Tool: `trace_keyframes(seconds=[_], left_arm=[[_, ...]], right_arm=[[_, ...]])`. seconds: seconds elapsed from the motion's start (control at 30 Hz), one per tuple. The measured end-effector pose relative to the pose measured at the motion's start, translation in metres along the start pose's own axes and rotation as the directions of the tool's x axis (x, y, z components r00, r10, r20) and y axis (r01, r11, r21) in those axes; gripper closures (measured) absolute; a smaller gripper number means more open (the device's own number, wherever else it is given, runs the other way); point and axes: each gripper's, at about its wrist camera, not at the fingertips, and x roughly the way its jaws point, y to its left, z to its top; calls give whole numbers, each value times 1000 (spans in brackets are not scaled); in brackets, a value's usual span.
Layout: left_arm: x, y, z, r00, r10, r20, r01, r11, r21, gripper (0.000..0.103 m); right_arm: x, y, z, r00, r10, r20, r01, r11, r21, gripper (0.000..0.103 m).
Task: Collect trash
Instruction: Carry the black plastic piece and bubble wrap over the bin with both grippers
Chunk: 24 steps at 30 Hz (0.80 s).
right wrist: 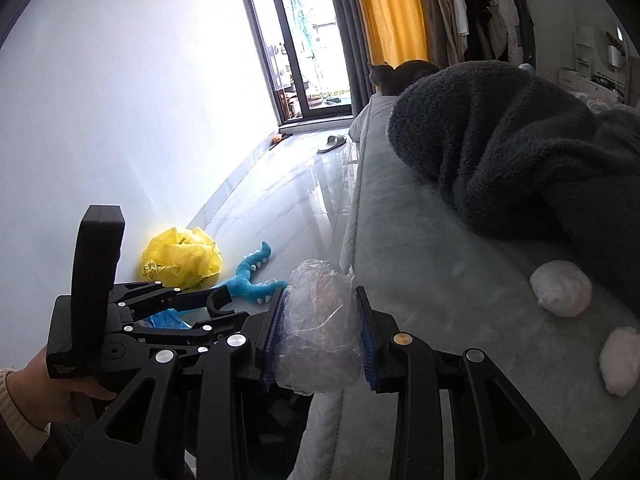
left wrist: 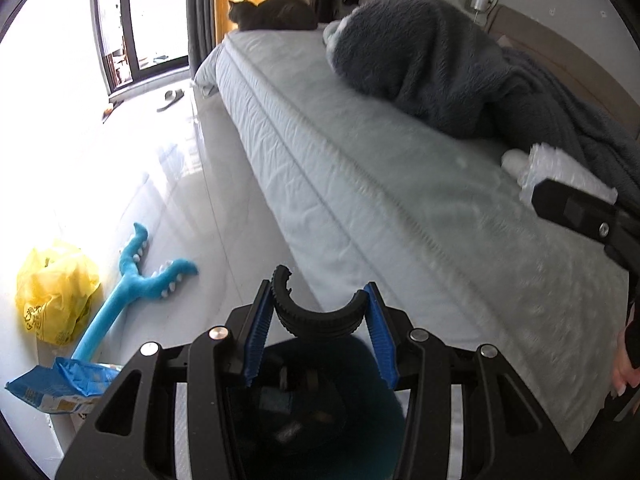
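My left gripper [left wrist: 320, 320] is shut on a black ribbed curved piece [left wrist: 316, 316], like part of a broken ring, gripped across between the blue pads. The right wrist view shows this gripper [right wrist: 219, 305] low on the left, held by a hand. My right gripper [right wrist: 322, 332] is shut on a crumpled wad of clear plastic [right wrist: 320, 320] at the bed's edge. One of its fingers [left wrist: 576, 210] reaches in at the right of the left wrist view. Two white tissue wads [right wrist: 560, 288] [right wrist: 620, 360] lie on the bed. On the floor by the wall sits a yellow plastic bag [left wrist: 56, 296] [right wrist: 180, 258].
A blue plush toy [left wrist: 132, 280] and a blue packet [left wrist: 60, 388] lie on the floor near the bag. A dark fleece blanket [right wrist: 500, 140] covers much of the bed [left wrist: 360, 184]. A cat [left wrist: 272, 14] lies at its far end. A slipper [left wrist: 170, 98] sits near the glass door.
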Motion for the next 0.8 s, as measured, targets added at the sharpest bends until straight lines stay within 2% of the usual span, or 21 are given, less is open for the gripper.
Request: trace_keyframes(seconds=[0.17, 0.3, 0.53, 0.8], left_arm=[[13, 13, -18, 996, -7, -92, 8, 1000, 16, 55], [25, 27, -37, 985, -1, -174, 4, 1000, 20, 54], [41, 58, -64, 956, -13, -292, 8, 1000, -17, 54], [54, 69, -89, 921, -38, -388, 34, 999, -15, 52]], right_arm=[[17, 23, -1, 999, 23, -30, -24, 999, -28, 69], [32, 37, -4, 997, 45, -64, -47, 999, -28, 69], [59, 47, -15, 988, 48, -144, -53, 998, -30, 69], [81, 57, -27, 976, 48, -212, -58, 997, -43, 69]])
